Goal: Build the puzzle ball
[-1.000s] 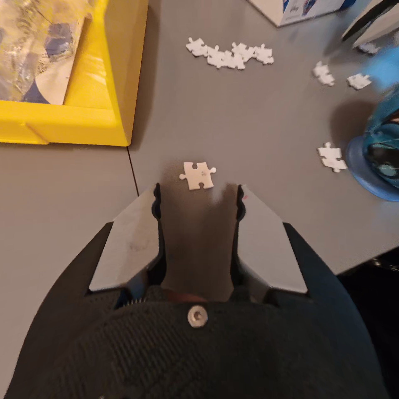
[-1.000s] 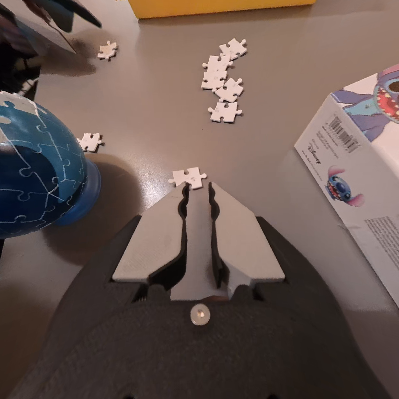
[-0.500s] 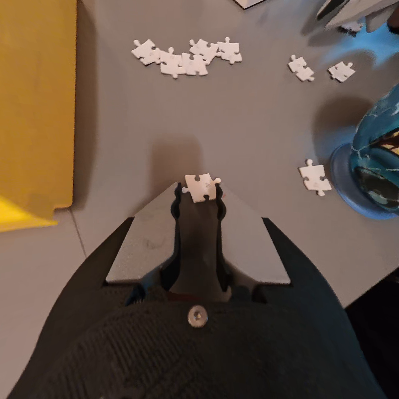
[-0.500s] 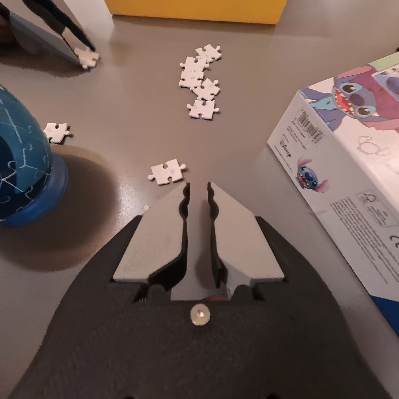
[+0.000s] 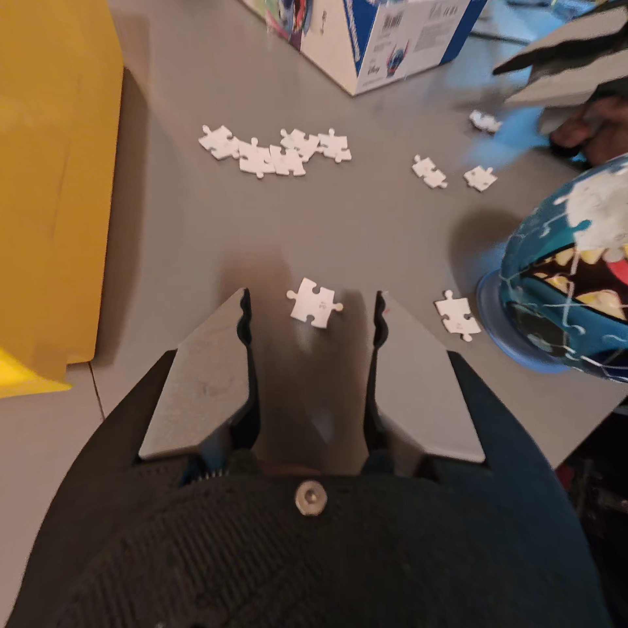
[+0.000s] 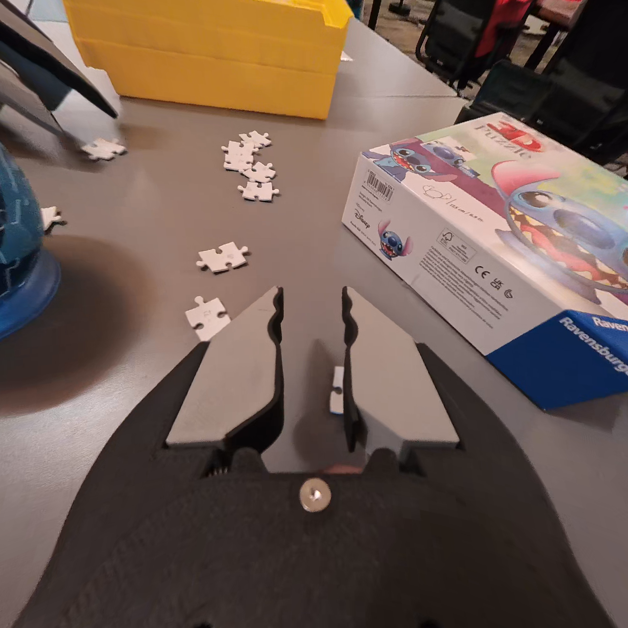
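Grippers both gape — my left [image 5: 312,299] frames a loose piece [image 5: 314,303]. My right [image 6: 312,294] holds nothing — ball [image 6: 20,255] at nine o'clock.

Left gripper [image 5: 312,299] and right gripper [image 6: 312,294]: each has two flat grey wedge-shaped fingers [image 6: 238,370] with black wavy inner edges, mounted on a wide black textured body that flares outward, with one silver screw [image 6: 315,494] at its centre.
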The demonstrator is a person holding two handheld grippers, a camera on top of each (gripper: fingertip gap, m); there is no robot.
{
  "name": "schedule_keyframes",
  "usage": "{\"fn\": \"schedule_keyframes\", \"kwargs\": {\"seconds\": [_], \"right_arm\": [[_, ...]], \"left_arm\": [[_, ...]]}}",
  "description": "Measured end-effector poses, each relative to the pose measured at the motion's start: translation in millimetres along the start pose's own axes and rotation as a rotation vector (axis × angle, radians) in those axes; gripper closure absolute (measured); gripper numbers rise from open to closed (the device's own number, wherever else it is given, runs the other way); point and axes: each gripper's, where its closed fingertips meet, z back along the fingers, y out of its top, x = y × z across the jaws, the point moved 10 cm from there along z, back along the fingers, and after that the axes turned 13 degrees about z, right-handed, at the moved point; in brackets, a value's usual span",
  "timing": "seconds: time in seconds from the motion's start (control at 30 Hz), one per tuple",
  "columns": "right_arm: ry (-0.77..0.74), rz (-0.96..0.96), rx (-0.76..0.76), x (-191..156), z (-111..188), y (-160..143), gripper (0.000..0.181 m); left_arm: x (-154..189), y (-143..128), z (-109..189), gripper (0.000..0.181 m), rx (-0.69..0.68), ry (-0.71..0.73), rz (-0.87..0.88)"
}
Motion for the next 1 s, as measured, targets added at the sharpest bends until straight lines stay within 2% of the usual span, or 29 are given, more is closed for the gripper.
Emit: {"fn": "schedule_keyframes", "kwargs": {"seconds": [0.2, 0.33, 0.47, 0.57, 0.63, 0.77, 0.9, 1.0], "right_arm": [[-0.062, 0.045, 0.01, -14, 7, 4, 0.146], [-0.087, 0.046, 0.003, -14, 5, 3, 0.145], [-0.049, 0.005, 0.021, -9, 1, 3, 0.144], [0.022, 0.002, 0.07, -8, -1, 6, 0.142], [0.113, 0.032, 0.132, -13, 0, 9, 0.137], [0.267, 0.109, 0.273, -30, 9, 17, 0.123], [0.379, 0.125, 0.286, -48, 13, 21, 0.091], [0.48, 0.16, 0.274, -71, 16, 28, 0.075]], "left_arm": [[3, 1, 18, 0.115, 0.172, -0.034, -0.024], [0, 1, 24, 0.119, 0.216, -0.094, 0.007], [-5, 3, 23, 0.12, 0.193, -0.15, 0.05], [-4, 7, 28, 0.125, 0.293, -0.157, 0.021], [3, 6, 30, 0.124, 0.317, -0.223, -0.051], [25, -5, 36, 0.105, 0.29, -0.401, -0.278], [43, -20, 35, 0.08, 0.18, -0.361, -0.414], [70, -37, 31, 0.072, 0.11, -0.345, -0.52]]}}
